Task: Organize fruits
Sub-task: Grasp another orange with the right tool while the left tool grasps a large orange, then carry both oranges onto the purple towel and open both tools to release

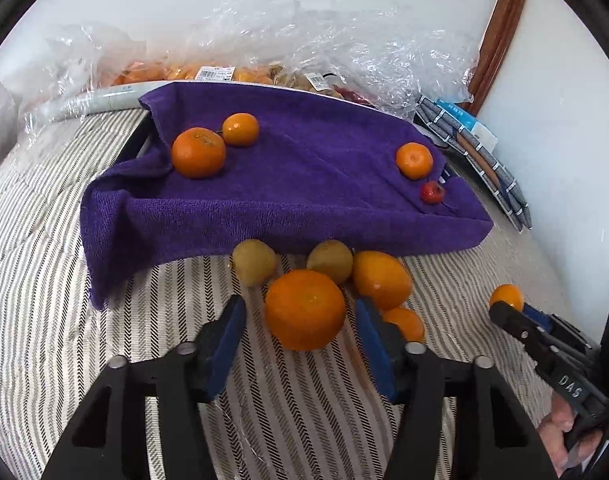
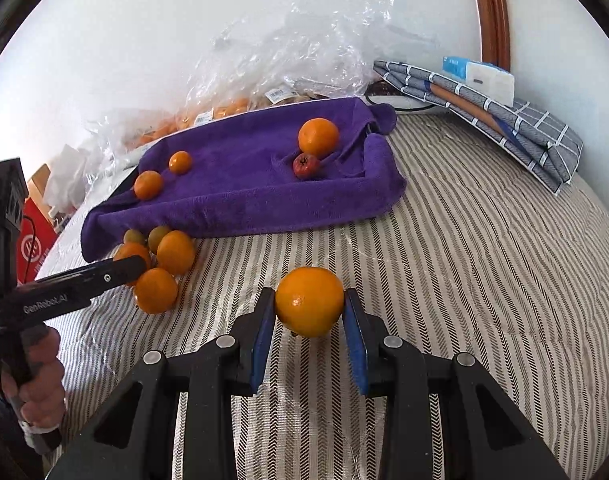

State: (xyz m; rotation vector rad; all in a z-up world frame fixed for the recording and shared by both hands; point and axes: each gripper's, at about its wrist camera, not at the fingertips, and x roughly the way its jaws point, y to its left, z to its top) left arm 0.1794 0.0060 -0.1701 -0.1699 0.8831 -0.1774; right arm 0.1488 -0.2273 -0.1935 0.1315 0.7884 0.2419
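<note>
the right tool [image 2: 309,312] pinches 1 orange [image 2: 309,302] above the bed [image 2: 484,260]; the left tool [image 1: 300,316] gapes around another orange [image 1: 305,309]. round, firm, slippery: grip at the widest middle.

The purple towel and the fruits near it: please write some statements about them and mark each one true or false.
1. Three oranges lie on the purple towel. True.
2. The red fruit lies on the striped cloth. False: it lies on the towel, beside an orange.
3. The right gripper has an orange between its fingers. True.
4. The left gripper is far from any fruit. False: a large orange sits between its open fingers.
5. Two greenish fruits, one and another, lie at the towel's front edge. True.
</note>
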